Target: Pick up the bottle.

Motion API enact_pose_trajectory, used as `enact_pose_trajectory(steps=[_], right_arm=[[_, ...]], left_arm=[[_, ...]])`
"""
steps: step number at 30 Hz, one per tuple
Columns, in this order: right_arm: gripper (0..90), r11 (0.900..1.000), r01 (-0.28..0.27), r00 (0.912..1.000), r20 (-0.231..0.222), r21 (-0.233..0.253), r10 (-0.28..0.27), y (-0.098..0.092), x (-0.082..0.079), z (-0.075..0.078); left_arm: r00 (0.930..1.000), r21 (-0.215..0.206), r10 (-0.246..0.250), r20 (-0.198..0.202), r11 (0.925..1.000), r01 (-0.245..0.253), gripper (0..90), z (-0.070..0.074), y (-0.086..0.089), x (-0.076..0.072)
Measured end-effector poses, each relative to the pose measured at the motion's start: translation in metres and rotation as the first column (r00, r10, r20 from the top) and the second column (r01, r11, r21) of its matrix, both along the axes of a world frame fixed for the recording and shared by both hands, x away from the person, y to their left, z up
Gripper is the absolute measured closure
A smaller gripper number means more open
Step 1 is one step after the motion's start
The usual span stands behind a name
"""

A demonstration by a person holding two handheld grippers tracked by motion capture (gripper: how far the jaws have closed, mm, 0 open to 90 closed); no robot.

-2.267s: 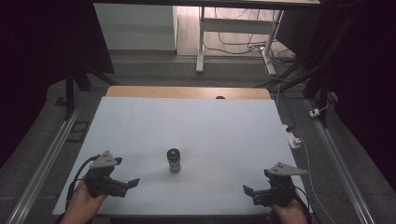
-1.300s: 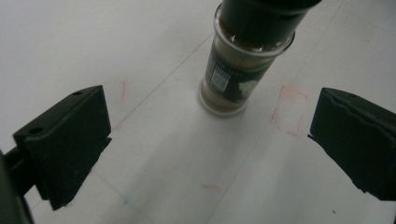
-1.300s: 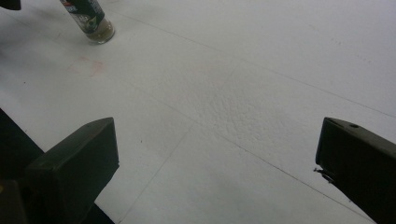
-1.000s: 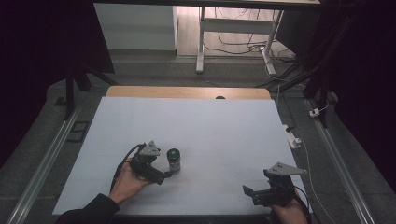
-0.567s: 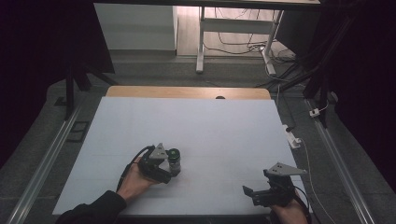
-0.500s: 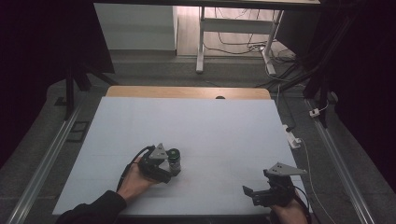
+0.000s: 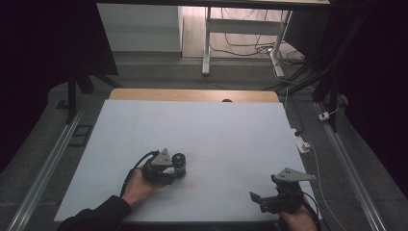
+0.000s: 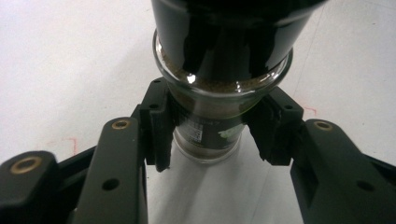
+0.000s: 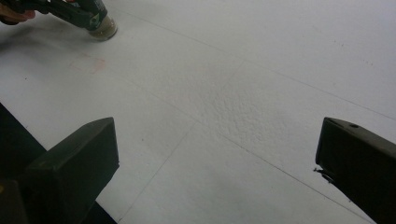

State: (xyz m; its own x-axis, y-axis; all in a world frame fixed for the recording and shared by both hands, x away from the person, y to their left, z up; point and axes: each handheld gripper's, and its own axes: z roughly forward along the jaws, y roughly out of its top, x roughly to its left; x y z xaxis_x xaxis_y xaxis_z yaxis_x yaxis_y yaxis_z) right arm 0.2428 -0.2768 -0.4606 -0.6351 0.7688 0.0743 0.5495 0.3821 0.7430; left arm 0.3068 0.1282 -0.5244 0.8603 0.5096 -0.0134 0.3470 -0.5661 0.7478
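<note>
A small glass spice jar (image 7: 179, 162) with a black cap stands upright on the white table (image 7: 202, 130), left of centre near the front. My left gripper (image 7: 176, 169) comes at it from the left. In the left gripper view its two black pads (image 8: 159, 126) press the jar's (image 8: 210, 93) lower glass body from both sides, so the left gripper (image 8: 212, 137) is shut on it. My right gripper (image 7: 262, 201) rests open at the front right corner with nothing between its jaws (image 9: 219, 163). The jar (image 9: 100, 23) appears far off at the top left of that view.
A wooden strip (image 7: 192, 95) borders the table's far edge. A white power strip (image 7: 300, 142) lies off the right edge, and metal rails run along both sides. Faint red marks (image 9: 88, 63) sit on the table near the jar.
My left gripper travelled from the front left corner to the jar and its jaws closed around the jar's lower body. The right gripper has stayed still.
</note>
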Motion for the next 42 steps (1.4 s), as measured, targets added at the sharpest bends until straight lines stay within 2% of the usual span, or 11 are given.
enact_pose_trajectory(steps=[7, 10, 14, 22, 24, 29, 34, 42], right_arm=[[0.0, 1.000, 0.000, 1.0000, 0.002, -0.004, 0.000, 0.000, 0.000, 0.000], [0.0, 1.000, -0.001, 1.0000, 0.003, -0.004, 0.001, 0.000, 0.000, 0.000], [0.0, 1.000, -0.001, 1.0000, 0.003, -0.005, 0.001, 0.000, 0.000, 0.000], [0.0, 1.000, 0.000, 1.0000, 0.002, -0.005, 0.000, 0.000, 0.000, 0.000], [0.0, 1.000, -0.001, 1.0000, 0.002, -0.005, 0.001, 0.000, 0.000, 0.000], [0.0, 1.000, -0.001, 1.0000, 0.001, -0.006, 0.001, 0.000, 0.000, 0.000], [0.0, 1.000, -0.001, 1.0000, 0.000, -0.006, 0.001, 0.000, 0.000, 0.000], [0.0, 1.000, 0.002, 1.0000, -0.004, -0.003, -0.002, 0.000, 0.000, 0.000]], left_arm=[[0.9993, -0.009, 0.021, -0.030, 0.9997, -0.021, 54.0, 0.001, 0.001, 0.001], [0.9991, -0.004, 0.030, -0.031, 0.9995, -0.030, 54.1, 0.002, 0.001, 0.002], [0.9989, -0.016, 0.033, -0.034, 0.9993, -0.033, 54.1, 0.006, 0.003, 0.002], [0.9997, -0.013, 0.020, -0.013, 0.9997, -0.020, 54.1, 0.019, 0.000, -0.003], [0.9995, -0.018, 0.023, -0.023, 0.9996, -0.023, 54.1, 0.022, -0.001, -0.003], [0.9996, -0.026, 0.022, -0.016, 0.9994, -0.022, 54.1, 0.032, 0.000, -0.004], [0.9986, -0.023, 0.034, -0.041, 0.9991, -0.035, 54.1, 0.043, -0.001, -0.005], [0.9990, -0.021, 0.013, -0.043, 0.9997, -0.014, 54.1, 0.062, -0.003, -0.006]])
